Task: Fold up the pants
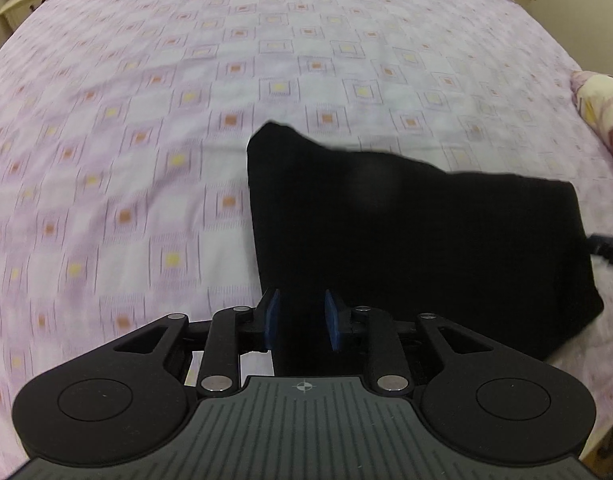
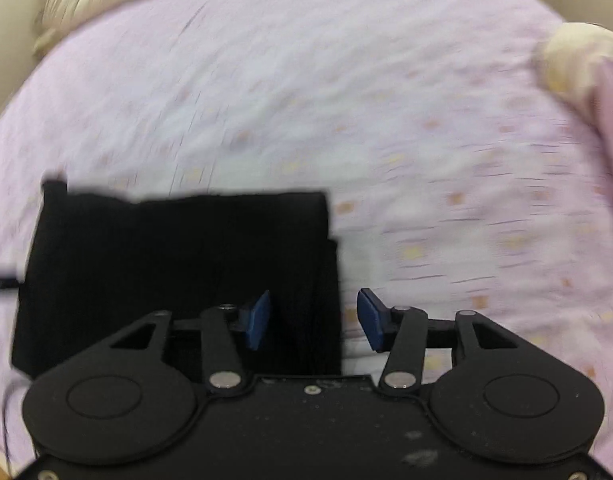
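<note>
Pink bedsheet (image 1: 146,128), black pants (image 1: 406,240) under left claw (image 1: 302,320)

Soft, even indoor light; both fisheye views blurred, right far worse.

Left view: pink-and-lilac checked cotton bedsheet (image 1: 186,120) smeared w/ motion blur, esp. at left edge; black folded fabric pants (image 1: 406,240) show no detail, just a flat dark mass. Right view: sheet pattern streaked, pants' edges soft. Strong barrel distortion bends the bed's edges; corners vignetted. No glare, shadows faint.
</note>
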Available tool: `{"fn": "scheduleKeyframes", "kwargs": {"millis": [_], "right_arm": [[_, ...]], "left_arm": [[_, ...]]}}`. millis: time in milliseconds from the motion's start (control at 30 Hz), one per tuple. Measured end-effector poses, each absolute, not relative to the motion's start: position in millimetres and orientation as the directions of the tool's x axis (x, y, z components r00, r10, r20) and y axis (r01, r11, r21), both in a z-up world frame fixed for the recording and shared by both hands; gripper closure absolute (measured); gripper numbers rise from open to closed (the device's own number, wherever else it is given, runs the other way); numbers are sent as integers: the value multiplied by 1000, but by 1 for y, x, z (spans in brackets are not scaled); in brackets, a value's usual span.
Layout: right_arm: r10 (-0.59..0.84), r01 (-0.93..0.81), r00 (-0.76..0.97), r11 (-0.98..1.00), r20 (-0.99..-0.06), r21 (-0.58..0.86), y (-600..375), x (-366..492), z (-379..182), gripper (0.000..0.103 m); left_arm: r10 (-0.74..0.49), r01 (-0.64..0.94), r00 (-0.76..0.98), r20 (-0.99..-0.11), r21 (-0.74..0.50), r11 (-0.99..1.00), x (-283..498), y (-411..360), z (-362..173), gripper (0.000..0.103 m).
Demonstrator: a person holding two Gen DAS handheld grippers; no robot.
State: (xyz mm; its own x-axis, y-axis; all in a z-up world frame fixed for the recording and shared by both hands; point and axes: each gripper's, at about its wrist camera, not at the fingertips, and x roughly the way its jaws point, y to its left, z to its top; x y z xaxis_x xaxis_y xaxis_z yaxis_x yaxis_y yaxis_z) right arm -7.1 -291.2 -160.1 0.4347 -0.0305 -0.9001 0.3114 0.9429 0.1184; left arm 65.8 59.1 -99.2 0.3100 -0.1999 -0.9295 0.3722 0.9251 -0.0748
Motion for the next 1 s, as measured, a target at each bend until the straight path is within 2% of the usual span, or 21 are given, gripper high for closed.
{"fn": "scheduleKeyframes", "kwargs": {"millis": [133, 233, 333, 400, 500, 633, 700, 767, 900, 1000], "right_arm": [[3, 199, 510, 972, -860, 122, -278, -30, -135, 53], [23, 79, 445, 995, -895, 64, -256, -40, -146, 51], [7, 121, 329, 991, -944, 49, -257, -50, -177, 45], [22, 187, 328, 978, -944, 88, -263, -55, -182, 41], [30, 209, 349, 972, -937, 109, -269, -55, -172, 39], [45, 231, 407, 961, -912, 150, -283, -50, -160, 33], [73, 257, 402, 948, -913, 189, -294, -42, -163, 32], [117, 273, 386, 933, -915, 234, -299, -30, -169, 31], [199, 279, 338, 912, -920, 300, -304, -12, -186, 28], [242, 276, 333, 899, -911, 339, -306, -8, -194, 19]], "left_arm": [[-225, 375, 313, -923, -98, 922, 52, 56, -98, 79], [-207, 400, 300, -931, -74, 913, 46, 47, -108, 76], [-168, 420, 281, -945, -37, 907, 41, 41, -124, 72], [-166, 423, 284, -944, -32, 905, 42, 41, -124, 71], [-210, 390, 271, -939, -92, 916, 46, 49, -118, 69], [-265, 349, 302, -916, -153, 925, 50, 65, -106, 44], [-260, 338, 338, -905, -141, 930, 54, 69, -102, 40], [-253, 327, 340, -906, -138, 935, 60, 69, -102, 29], [-247, 327, 271, -930, -153, 933, 73, 67, -116, 23], [-247, 323, 211, -946, -172, 931, 84, 65, -134, 15]]}}
